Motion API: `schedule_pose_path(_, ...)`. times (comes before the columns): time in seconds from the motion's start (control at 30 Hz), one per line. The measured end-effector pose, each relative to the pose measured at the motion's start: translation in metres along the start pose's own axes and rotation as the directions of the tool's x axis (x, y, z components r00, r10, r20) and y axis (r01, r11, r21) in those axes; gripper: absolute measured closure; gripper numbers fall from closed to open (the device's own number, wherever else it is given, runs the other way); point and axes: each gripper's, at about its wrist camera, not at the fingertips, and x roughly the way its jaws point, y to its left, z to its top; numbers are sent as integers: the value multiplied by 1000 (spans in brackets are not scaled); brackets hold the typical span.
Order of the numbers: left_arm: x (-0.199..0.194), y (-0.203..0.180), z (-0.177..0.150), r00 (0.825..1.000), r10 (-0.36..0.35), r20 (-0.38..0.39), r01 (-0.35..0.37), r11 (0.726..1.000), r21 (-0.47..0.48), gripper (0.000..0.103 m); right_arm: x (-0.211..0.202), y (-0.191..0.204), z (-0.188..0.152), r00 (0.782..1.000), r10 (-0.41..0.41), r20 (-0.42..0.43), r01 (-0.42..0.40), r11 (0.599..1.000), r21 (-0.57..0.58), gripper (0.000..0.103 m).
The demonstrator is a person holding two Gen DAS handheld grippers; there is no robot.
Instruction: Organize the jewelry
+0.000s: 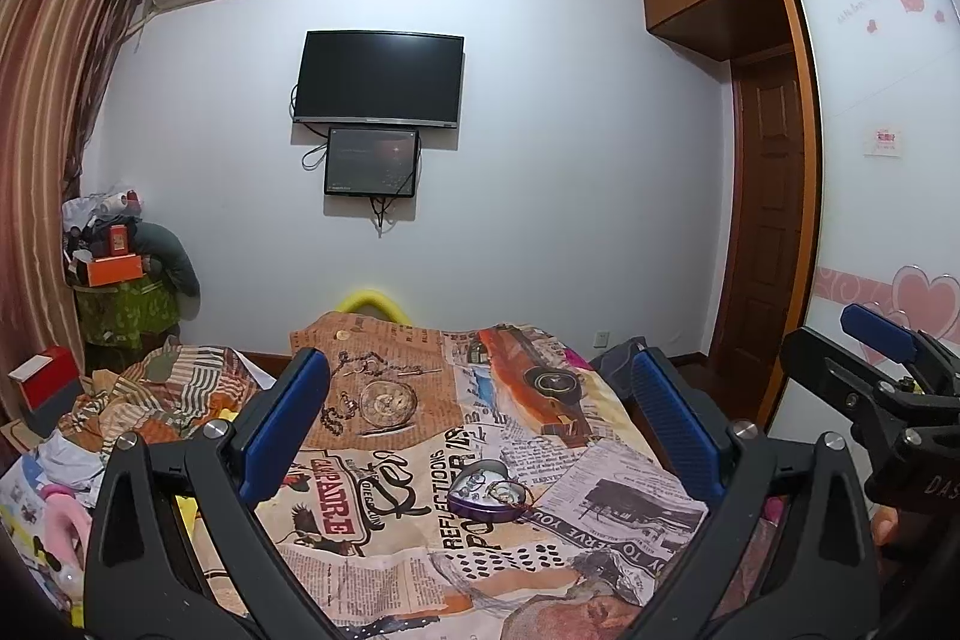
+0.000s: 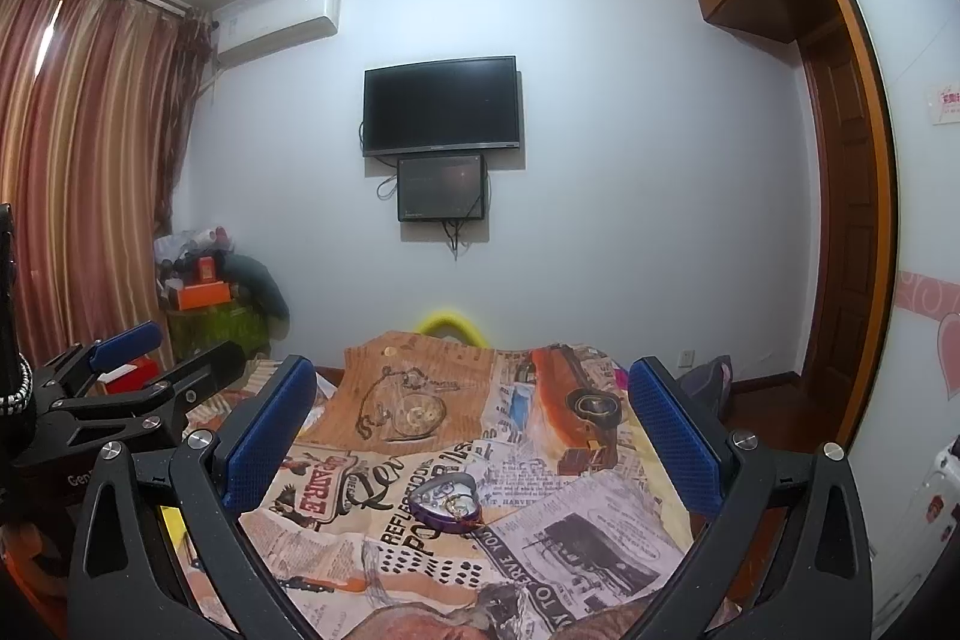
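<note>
My left gripper [image 1: 474,424] and right gripper [image 2: 471,430] hang spread, empty, framing the purple heart-shaped tin [image 1: 489,491] at six o'clock, ready for jewelry.

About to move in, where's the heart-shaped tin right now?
The heart-shaped tin lies open on the printed bedspread, low and centre in both wrist views, ahead between the open fingers of each gripper, nearer than the printed pocket watch.

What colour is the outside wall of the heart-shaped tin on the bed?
Purple, on the heart-shaped tin; clearest in the left wrist view.
</note>
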Motion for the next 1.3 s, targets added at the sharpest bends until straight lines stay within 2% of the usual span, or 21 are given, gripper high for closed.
schedule_pose_path(0.3, 3, -1, 1, 1000, -21, -3, 21, 1000, -5, 2, 1, 0, -2, 1000, -2, -4, 2, 1000, 5, 0)
schedule_pose_path(1.3, 18, 1, -9, 999, -23, -35, 23, 1000, 12, 2, 13, -4, -6, 999, -10, -31, 10, 1000, 11, 0)
